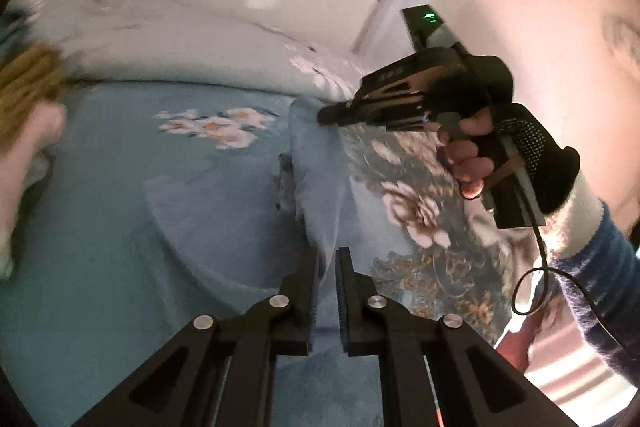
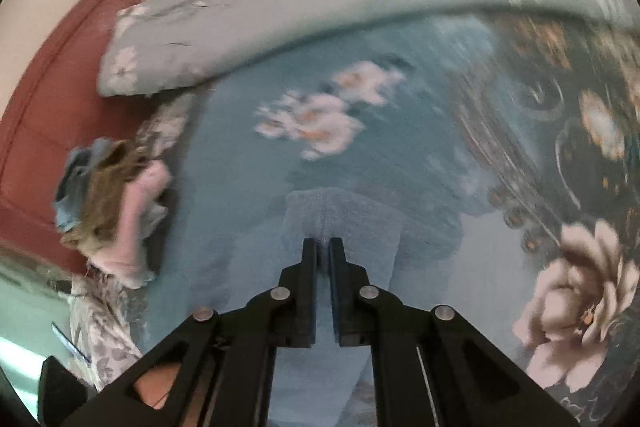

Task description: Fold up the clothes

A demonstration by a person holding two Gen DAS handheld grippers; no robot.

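A soft, light blue garment (image 1: pixel 316 195) is held above the bed (image 1: pixel 120 187), pinched along one edge by both tongs: left (image 1: pixel 329 259), right (image 2: pixel 323 247) (a limp cloth, best gripped at corners).
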